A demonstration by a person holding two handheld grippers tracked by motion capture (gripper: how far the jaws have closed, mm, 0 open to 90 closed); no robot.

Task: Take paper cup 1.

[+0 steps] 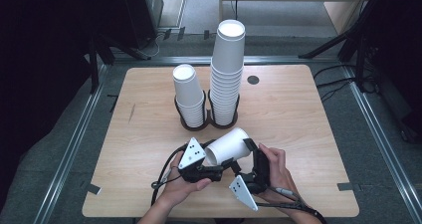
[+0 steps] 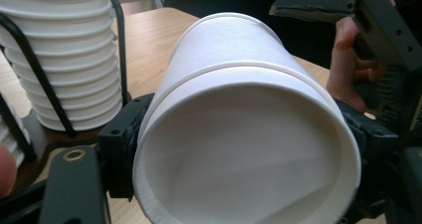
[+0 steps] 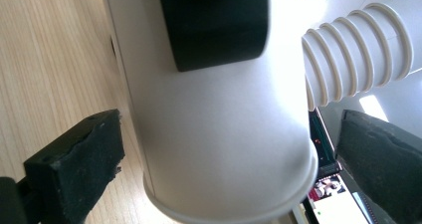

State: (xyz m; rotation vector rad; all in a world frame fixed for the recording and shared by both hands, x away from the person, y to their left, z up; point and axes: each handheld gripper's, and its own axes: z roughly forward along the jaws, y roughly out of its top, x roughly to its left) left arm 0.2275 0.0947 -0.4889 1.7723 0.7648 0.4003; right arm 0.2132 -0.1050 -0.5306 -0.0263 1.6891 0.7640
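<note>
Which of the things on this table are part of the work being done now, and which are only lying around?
In use:
- loose paper cup, lying on its side
- left gripper, shut on the cup near its rim
- right gripper, jaws open on either side of the cup's base
- two cup stacks in the black holder

Lying about:
- dark round disc on the table

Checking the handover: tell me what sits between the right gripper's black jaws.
The white paper cup lies between the open right gripper, untouched by its pads, in the right gripper view.
</note>
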